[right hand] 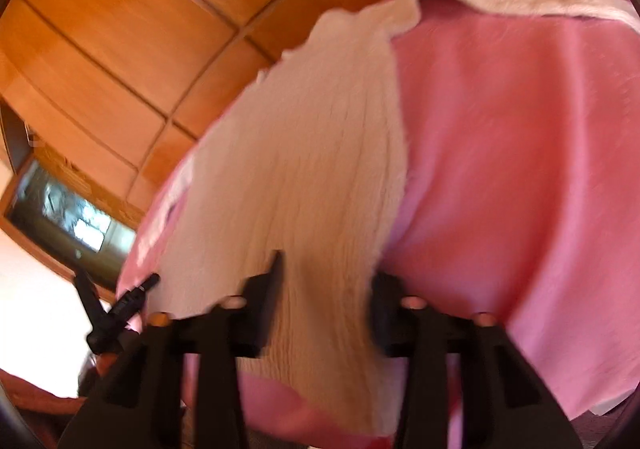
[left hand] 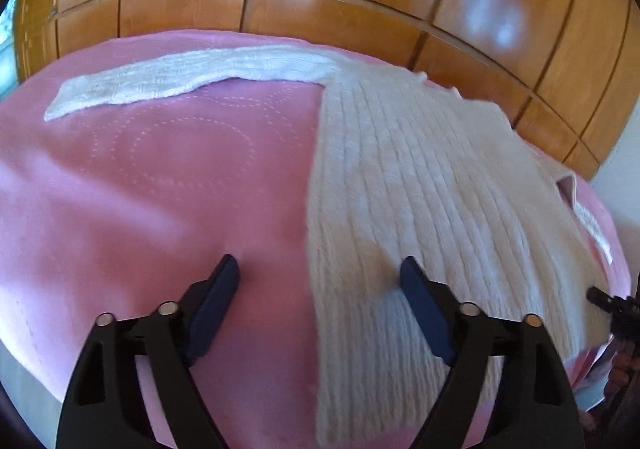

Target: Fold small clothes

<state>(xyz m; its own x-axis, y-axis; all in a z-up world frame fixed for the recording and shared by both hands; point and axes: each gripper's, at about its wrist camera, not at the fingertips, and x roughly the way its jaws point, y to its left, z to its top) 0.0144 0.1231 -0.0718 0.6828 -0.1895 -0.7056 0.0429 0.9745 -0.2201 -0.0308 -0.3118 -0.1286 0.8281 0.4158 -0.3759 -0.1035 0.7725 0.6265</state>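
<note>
Grippers taking hold of the sweater's near hem, first fold not yet made.

Left gripper [left hand: 316, 273] stands released, jaws wide and straddling the left edge of the white ribbed sweater [left hand: 400, 169], one pad over bare pink bedspread [left hand: 140, 189]. Right gripper [right hand: 326, 273] has the hem filling its gap, but blur hides whether the pads bite. In the left wrist view the sweater lies flat on the bedspread, its body running from 5 o'clock toward 1 o'clock and one sleeve [left hand: 180, 77] stretched out toward 10 o'clock, with wooden wardrobe panels [left hand: 320, 9] at 12 o'clock beyond. Next, I judge, the left jaws must close on the hem corner so both corners can be lifted evenly.
</note>
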